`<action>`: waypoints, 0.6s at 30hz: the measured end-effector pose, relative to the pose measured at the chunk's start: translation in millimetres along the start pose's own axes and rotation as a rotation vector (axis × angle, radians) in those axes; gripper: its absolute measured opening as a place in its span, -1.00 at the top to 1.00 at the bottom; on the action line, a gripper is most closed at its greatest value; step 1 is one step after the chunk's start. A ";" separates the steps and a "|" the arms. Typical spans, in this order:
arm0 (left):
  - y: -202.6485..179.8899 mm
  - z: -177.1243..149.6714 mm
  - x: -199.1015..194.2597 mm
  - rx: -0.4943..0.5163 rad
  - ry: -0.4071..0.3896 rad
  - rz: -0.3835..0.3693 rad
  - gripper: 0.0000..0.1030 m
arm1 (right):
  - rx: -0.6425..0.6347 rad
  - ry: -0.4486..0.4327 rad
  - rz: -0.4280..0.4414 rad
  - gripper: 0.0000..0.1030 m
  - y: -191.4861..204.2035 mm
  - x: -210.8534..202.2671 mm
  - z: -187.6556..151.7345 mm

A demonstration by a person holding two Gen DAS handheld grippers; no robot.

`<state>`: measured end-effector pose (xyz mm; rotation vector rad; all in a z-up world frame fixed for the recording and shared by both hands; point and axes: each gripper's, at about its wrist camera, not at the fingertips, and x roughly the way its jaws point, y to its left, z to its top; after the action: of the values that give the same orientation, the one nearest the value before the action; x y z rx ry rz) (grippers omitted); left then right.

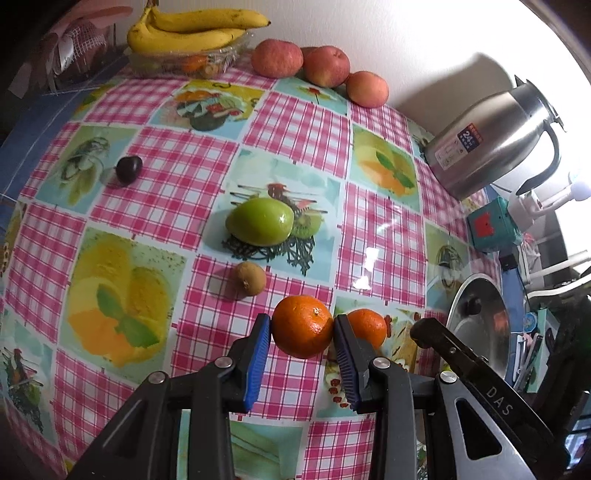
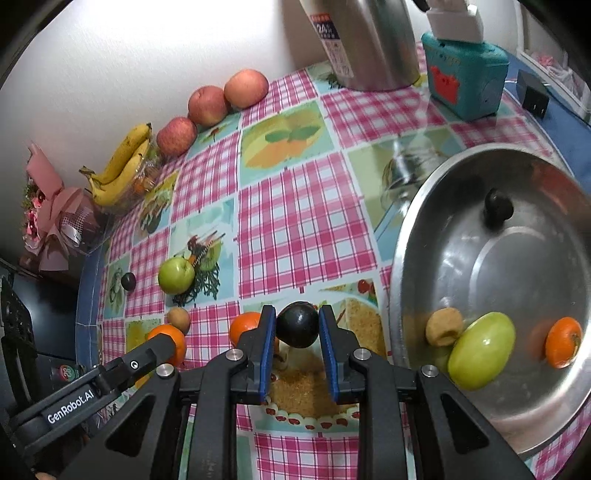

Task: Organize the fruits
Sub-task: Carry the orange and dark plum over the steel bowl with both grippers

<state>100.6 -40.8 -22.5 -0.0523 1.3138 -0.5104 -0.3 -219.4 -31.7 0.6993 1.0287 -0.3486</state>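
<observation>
You are pinching a round orange mandarin (image 1: 303, 326) between the blue pads of your left gripper (image 1: 302, 332), and the fruit is sitting clear above the pink checked, fruit-printed tablecloth (image 1: 303, 155). Your right gripper (image 2: 297, 326) is pressing its blue pads onto a dark, glossy plum (image 2: 297, 324), also held over the cloth.

A second orange mandarin (image 1: 369, 326) is lying on the cloth just beside your left gripper's right-hand finger, between the two grippers. A small brown round fruit (image 1: 250, 278) is resting near the held mandarin, a green apple (image 1: 260, 226) is lying beyond it, and another dark plum (image 1: 128, 169) is sitting well apart, towards the table's left edge.

Close to your right gripper, a wide shallow stainless-steel basin (image 2: 424, 236) is holding a green apple (image 2: 482, 356), an orange mandarin (image 2: 563, 341), a tan round fruit (image 2: 444, 326) and a small dark fruit (image 2: 498, 208).

Along the white wall, three reddish apples (image 1: 320, 66) are lying in a row beside a clear plastic container (image 1: 184, 61) with yellow bananas (image 1: 192, 31) on top. A tall steel thermos jug (image 1: 495, 140) and a teal box (image 2: 463, 79) are standing near the far corner, by the basin.
</observation>
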 end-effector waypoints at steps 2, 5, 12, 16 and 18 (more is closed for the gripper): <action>-1.6 0.4 -1.5 0.000 -0.007 0.001 0.28 | 0.000 -0.007 -0.004 0.53 -1.3 -2.7 -0.1; -4.2 1.4 -1.5 0.000 -0.012 0.003 0.28 | 0.002 -0.013 -0.013 0.53 -4.5 -5.5 0.4; -14.6 0.7 -0.6 0.019 -0.016 0.010 0.28 | 0.005 -0.039 -0.058 0.53 -13.8 -17.1 2.0; -25.0 -2.0 1.4 0.044 -0.014 0.014 0.28 | 0.016 -0.065 -0.105 0.53 -23.8 -27.1 4.7; -32.3 -3.2 1.8 0.060 -0.015 0.011 0.28 | 0.021 -0.079 -0.130 0.53 -29.5 -32.5 6.5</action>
<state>87.3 -69.4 -14.7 0.0006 1.2823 -0.5387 -28.7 -247.1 -12.0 0.6338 0.9992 -0.4969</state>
